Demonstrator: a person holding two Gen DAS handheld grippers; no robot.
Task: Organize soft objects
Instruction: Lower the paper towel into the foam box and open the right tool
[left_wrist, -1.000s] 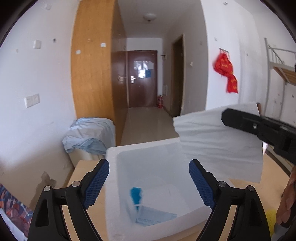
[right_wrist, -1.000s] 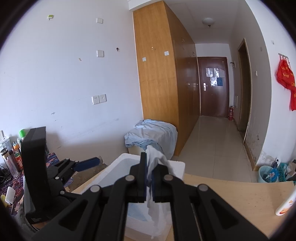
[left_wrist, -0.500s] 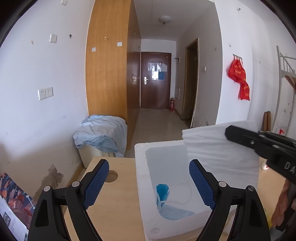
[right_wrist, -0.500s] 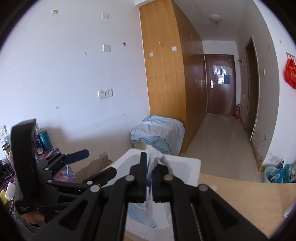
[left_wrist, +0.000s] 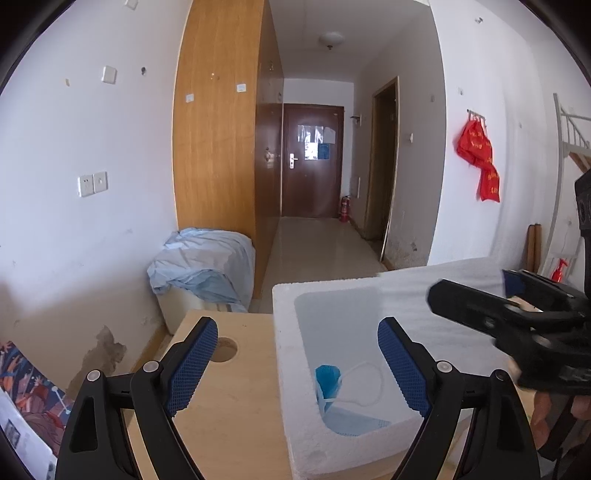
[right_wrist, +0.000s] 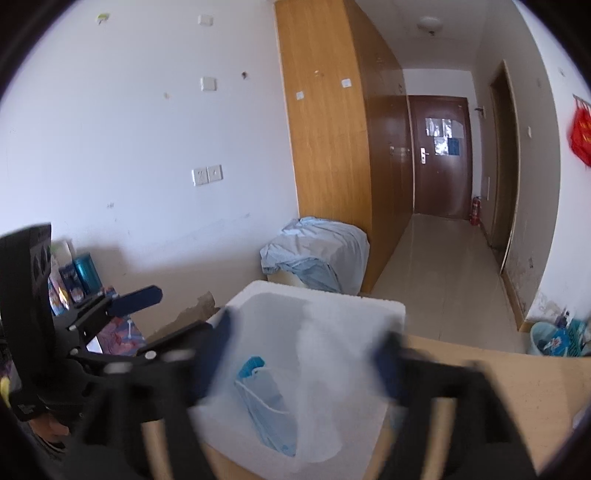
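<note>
Left wrist view: left tongs (left_wrist: 297, 363) spread wide, nothing between the blue pads, hovering over the wooden table (left_wrist: 229, 406) and the near wall of a white foam box (left_wrist: 295, 387). Blue face mask (left_wrist: 340, 402) lies on the box floor. White tissue sheet (left_wrist: 424, 295) draped over the box's right side, beside the right tongs (left_wrist: 476, 306).

Right wrist view: right tongs (right_wrist: 306, 347), blurred, jaws have just been opening and now stand wide; the tissue (right_wrist: 332, 369) hangs loose between them, unpinched, over the box (right_wrist: 391, 306). Mask (right_wrist: 266, 398) inside
</note>
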